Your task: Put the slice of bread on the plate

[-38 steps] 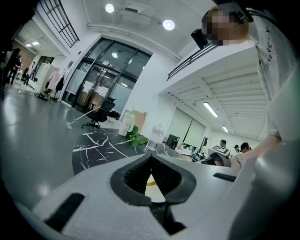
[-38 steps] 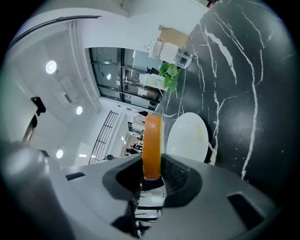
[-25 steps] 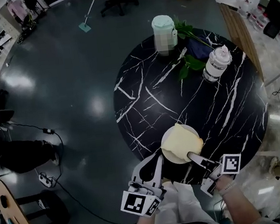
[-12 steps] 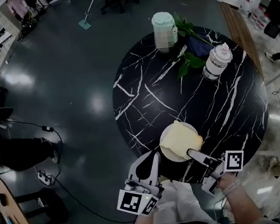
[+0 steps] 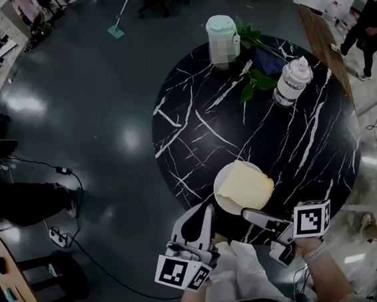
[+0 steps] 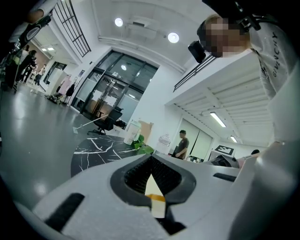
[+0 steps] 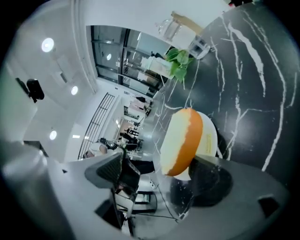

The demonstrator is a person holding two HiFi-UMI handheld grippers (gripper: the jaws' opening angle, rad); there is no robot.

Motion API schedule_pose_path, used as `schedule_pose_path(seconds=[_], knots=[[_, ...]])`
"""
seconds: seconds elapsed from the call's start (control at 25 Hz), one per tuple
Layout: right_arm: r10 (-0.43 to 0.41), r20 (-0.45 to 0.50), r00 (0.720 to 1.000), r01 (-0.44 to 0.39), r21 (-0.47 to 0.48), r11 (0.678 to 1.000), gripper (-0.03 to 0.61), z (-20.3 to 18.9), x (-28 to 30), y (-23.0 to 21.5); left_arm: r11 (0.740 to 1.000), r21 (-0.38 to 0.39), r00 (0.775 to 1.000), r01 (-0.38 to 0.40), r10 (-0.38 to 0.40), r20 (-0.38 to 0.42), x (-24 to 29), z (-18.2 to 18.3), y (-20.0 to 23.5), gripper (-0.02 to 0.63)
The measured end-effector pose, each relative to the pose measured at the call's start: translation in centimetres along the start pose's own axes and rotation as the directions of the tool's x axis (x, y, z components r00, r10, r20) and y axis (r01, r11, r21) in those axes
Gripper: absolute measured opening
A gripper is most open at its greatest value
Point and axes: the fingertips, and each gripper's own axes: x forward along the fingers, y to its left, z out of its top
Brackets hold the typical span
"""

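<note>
Head view: only here do I see the whole round black marble table [image 5: 192, 120]. The white plate [image 5: 220, 197] sits at its 6 o'clock edge, and the slice of bread [image 5: 246, 185] lies flat on that plate. A pale jug [image 5: 222, 39] stands at 12 o'clock and a bottle [image 5: 292, 82] at 2 o'clock. Right gripper view: this alone shows me the slice's orange crust edge. The right gripper [image 7: 159, 164] has its jaws wide apart and opening; the slice lies just ahead between them, and neither pad presses on it. Left gripper view: it looks level across the table's far rim. The left gripper [image 6: 151, 159] has its jaws drawn together, with only a pale sliver, which I cannot identify, in the gap between the pads.
</note>
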Motion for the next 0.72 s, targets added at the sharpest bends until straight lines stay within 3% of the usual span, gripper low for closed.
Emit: schedule_pose_path(seconds=[0.12,0.2,0.4,0.56,0.64,0.72], knots=[[0.009,-0.154,0.988,-0.021,-0.075,0.997,0.408,-1.5,0.4,0.8,1.0,-0.008,1.0,-0.003,0.003,0.005,-0.2,0.1,0.0,0.006],[-0.033,-0.263,0.964,-0.009,-0.159,0.987,0.408,-2.9,0.3,0.6,1.0,-0.012,1.0,0.0,0.0,0.006,-0.3,0.1,0.0,0.006],[-0.237,-0.451,0.86,0.04,-0.405,0.913,0.408,-5.7,-0.5,-1.0,1.0,-0.025,1.0,-0.002,0.002,0.013,-0.6,0.1,0.0,0.006],[-0.343,-0.548,0.763,0.034,-0.496,0.867,0.407,-7.7,-1.8,-2.2,0.999,-0.038,1.0,-0.01,0.011,0.014,-0.9,0.0,0.2,0.006],[-0.339,-0.576,0.744,0.018,-0.489,0.872,0.407,-8.4,-2.3,-2.2,0.999,-0.039,1.0,-0.011,0.012,0.015,-1.0,0.1,0.2,0.006],[-0.288,-0.587,0.757,-0.016,-0.457,0.889,0.407,-8.8,-2.8,-1.5,0.999,-0.037,1.0,-0.011,0.011,0.016,-1.0,0.2,0.3,0.006]])
